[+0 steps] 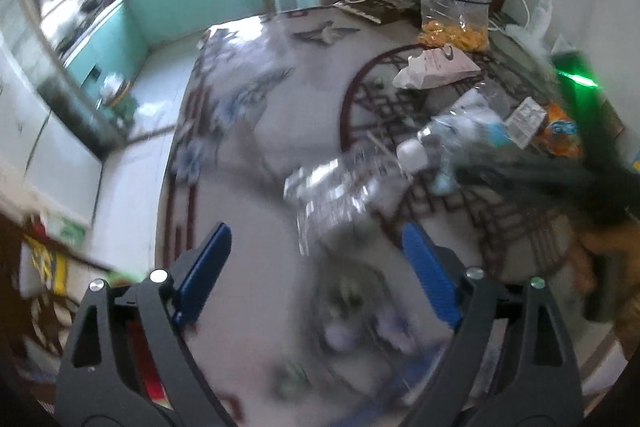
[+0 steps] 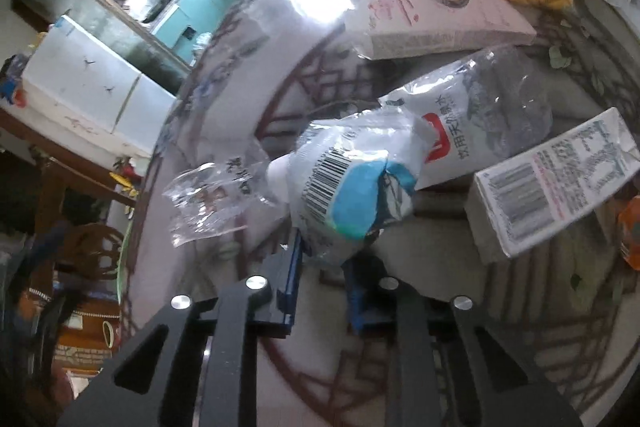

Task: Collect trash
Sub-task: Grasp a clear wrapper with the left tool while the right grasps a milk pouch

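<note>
On the patterned table (image 2: 224, 39), our right gripper (image 2: 320, 259) pinches the near end of a crushed bottle (image 2: 352, 179). Our left gripper (image 1: 316, 267) stands spread, empty, with a crumpled clear wrapper (image 1: 332, 191) just beyond its fingertips.

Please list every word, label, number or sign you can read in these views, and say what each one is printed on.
"饮用天然泉水", beside a red logo: on the label of the crushed water bottle lying on the table.
Barcode, digits too small to read: on the blue and white wrapper pinched in the right gripper.
Barcodes and small print, unreadable: on the white carton.
Red marks and a round emblem, unreadable: on the pink box.
Left wrist view: too blurred, nothing legible.
</note>
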`<state>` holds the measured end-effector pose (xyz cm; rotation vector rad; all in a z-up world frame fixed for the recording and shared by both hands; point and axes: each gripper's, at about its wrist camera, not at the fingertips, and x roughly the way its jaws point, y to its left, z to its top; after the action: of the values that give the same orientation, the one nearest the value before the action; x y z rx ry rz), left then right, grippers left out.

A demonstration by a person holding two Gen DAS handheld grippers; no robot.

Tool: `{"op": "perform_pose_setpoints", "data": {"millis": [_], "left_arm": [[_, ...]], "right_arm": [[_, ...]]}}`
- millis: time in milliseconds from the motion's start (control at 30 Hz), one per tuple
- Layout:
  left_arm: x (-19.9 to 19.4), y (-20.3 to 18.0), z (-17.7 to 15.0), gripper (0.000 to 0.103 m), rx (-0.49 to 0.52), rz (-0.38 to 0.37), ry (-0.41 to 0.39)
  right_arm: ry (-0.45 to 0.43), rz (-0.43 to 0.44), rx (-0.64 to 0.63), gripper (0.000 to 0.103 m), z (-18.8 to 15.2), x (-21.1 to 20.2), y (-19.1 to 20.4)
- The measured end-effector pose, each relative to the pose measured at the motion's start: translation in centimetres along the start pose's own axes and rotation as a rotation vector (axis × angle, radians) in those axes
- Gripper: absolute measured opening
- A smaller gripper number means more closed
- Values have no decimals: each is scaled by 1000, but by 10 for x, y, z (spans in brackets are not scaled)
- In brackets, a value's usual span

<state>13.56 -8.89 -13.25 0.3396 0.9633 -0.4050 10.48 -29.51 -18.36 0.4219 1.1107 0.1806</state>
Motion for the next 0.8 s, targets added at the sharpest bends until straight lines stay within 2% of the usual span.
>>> {"op": "perform_pose_setpoints", "data": {"millis": [133,300,433,500,533,633,733,800], "left_arm": [[50,-3,26,86,92,-55,46],[101,-18,34,86,200,-111,121],[124,-22,32,86,189,-137,159],[133,-21,28,76,158,-151,169],[136,-21,26,65,146,-157,178],[134,-22,23,59,101,-165,147],[119,-22,21,40,75,-163,122],[93,-12,19,40,20,-151,76]], "right_arm": [[-40,24,11,16,-12,-19,-2],[-14,77,75,17,-19,-20,-11],[-8,73,87,18,-19,-19,-10],[-20,71,83,18,-16,-21,-8],[-25,69,76,18,-16,-24,-7],[-38,61,45,18,-12,-30,2],[-50,63,-4,18,-7,-39,18],[-61,67,-43,18,-5,-48,30]]}}
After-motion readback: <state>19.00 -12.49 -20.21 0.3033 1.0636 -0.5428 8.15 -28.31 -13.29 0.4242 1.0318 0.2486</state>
